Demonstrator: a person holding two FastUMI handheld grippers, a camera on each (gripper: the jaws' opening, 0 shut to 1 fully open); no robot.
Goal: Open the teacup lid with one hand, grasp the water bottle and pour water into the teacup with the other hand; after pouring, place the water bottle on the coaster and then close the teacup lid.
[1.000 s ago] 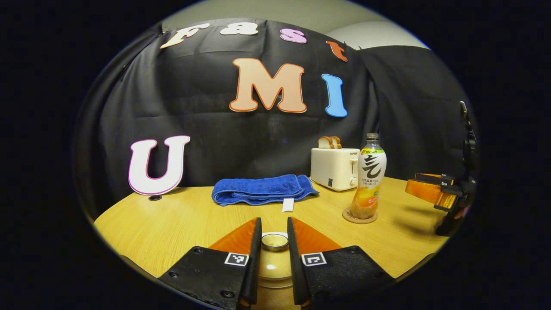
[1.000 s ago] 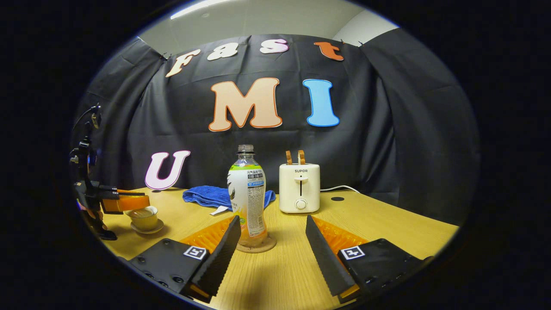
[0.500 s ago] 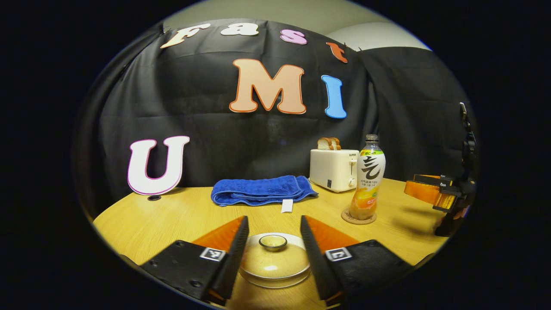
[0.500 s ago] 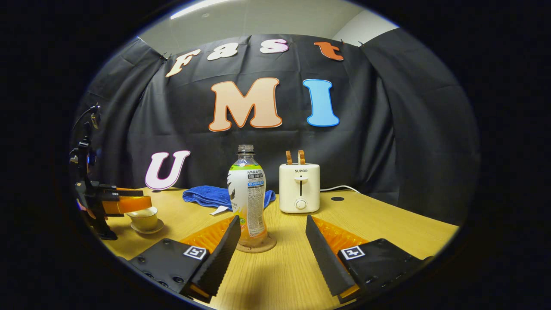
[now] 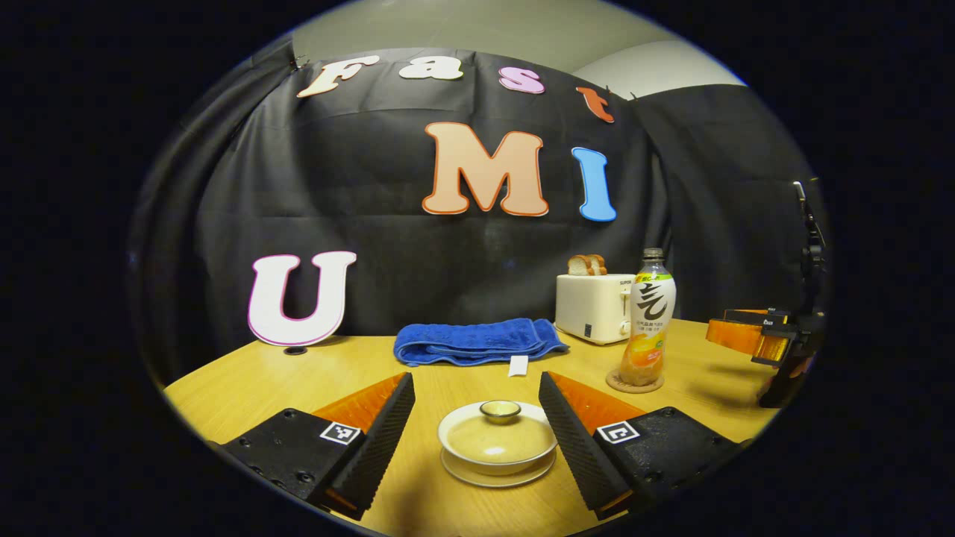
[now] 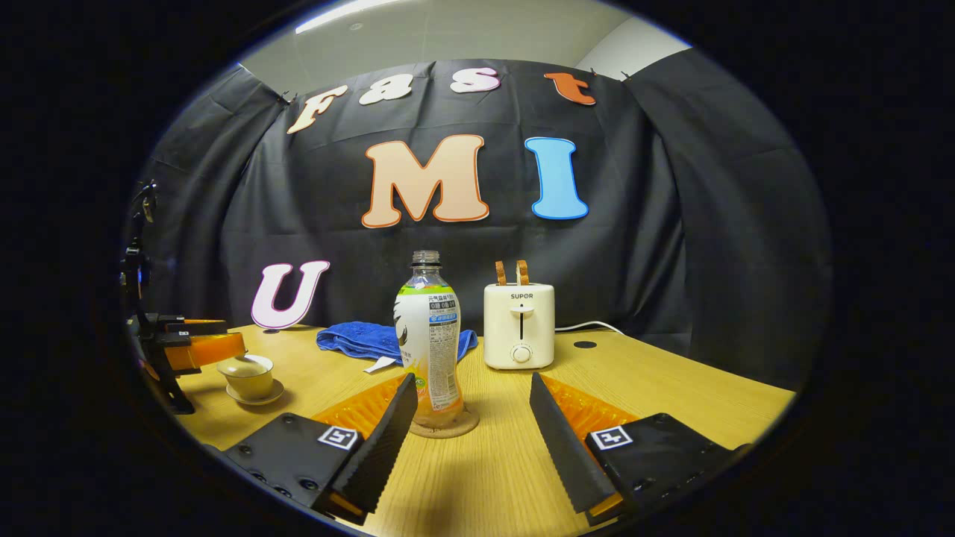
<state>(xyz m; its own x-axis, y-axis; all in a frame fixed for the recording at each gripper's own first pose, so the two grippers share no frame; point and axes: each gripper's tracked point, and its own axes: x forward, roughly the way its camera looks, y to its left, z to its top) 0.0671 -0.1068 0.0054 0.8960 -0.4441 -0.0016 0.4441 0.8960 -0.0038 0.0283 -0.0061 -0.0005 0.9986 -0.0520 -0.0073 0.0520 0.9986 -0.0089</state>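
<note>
A cream teacup (image 5: 498, 446) with its lid (image 5: 498, 434) on sits on a saucer in the left gripper view, between and just beyond my fingers. My left gripper (image 5: 477, 418) is open, clear of the lid's knob (image 5: 500, 409). The capless water bottle (image 6: 429, 343) stands upright on a round coaster (image 6: 444, 426) in the right gripper view. My right gripper (image 6: 471, 418) is open, just short of the bottle, touching nothing. The teacup (image 6: 249, 377) and left gripper (image 6: 198, 347) appear far left there. The bottle (image 5: 647, 319) and right gripper (image 5: 753, 335) appear at the right of the left gripper view.
A folded blue towel (image 5: 477, 341) lies at the back of the wooden table (image 5: 246, 380). A cream toaster (image 6: 518, 324) holding bread slices stands behind the bottle, its cable trailing right. A cable hole (image 6: 585, 344) sits in the tabletop right of the toaster.
My left gripper let go of the lid's knob, opened wide and drew back from the cup, which now stands covered. The right gripper and bottle stayed still.
</note>
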